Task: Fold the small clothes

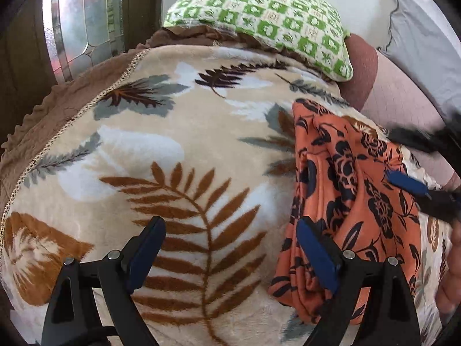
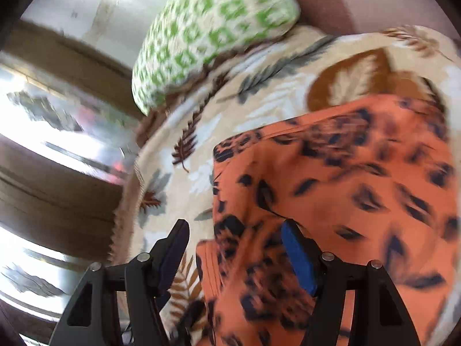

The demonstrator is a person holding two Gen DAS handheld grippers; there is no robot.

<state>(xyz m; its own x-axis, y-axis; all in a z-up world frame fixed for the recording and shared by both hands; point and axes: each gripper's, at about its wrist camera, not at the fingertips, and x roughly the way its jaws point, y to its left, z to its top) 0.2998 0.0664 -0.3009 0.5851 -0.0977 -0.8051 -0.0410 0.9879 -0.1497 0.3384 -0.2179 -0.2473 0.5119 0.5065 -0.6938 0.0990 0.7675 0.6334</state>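
Orange floral garment (image 1: 354, 201) folded on leaf-print blanket (image 1: 173, 144), green patterned pillow (image 1: 259, 26) beyond, left hand-held gripper (image 1: 230, 248) spread wide and empty, right hand-held gripper (image 2: 234, 253) parted over garment edge, pads unpressed

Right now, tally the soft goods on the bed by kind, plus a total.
Orange floral garment: 1
Green-patterned pillow: 1
Leaf-print blanket: 1
Brown frilled cover under the blanket: 1
Total: 4
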